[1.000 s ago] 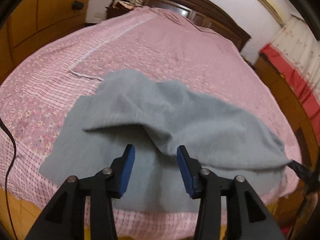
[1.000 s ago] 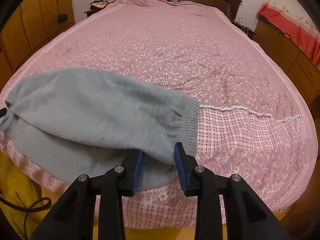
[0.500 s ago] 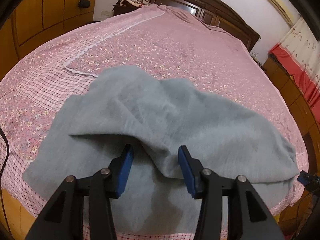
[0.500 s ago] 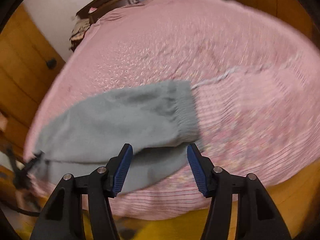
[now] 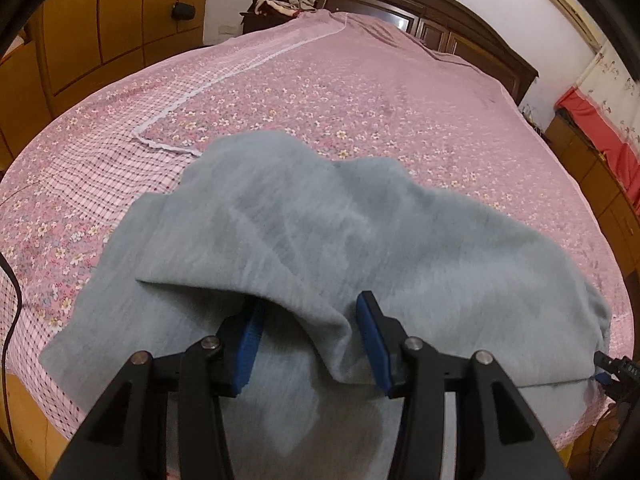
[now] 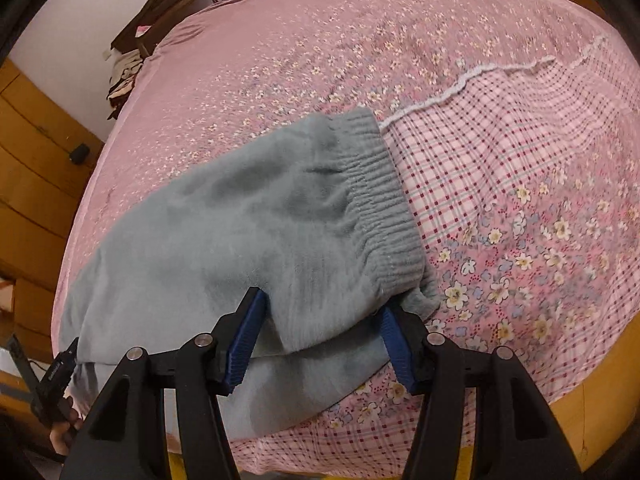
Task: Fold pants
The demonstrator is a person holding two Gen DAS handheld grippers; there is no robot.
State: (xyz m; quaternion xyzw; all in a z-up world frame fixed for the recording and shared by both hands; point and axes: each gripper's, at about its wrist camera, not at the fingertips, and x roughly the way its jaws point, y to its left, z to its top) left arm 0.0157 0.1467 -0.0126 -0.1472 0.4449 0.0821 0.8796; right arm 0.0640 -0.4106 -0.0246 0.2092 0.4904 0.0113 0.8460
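While the grey pants (image 5: 360, 240) lie across the near edge of the bed (image 5: 360, 80), half folded over themselves, the left gripper (image 5: 308, 336) hangs spread, a drooping fold of fabric between its blue pads without being pinched. The right gripper (image 6: 320, 340) stands spread too, its jaws having just been opening, with the corner by the ribbed waistband (image 6: 380, 200) loose between them, near the bed's near edge.

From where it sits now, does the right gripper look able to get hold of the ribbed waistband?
Probably yes. The right gripper is open, the near corner of the waistband of the pants lies between its fingers, and nothing blocks it.
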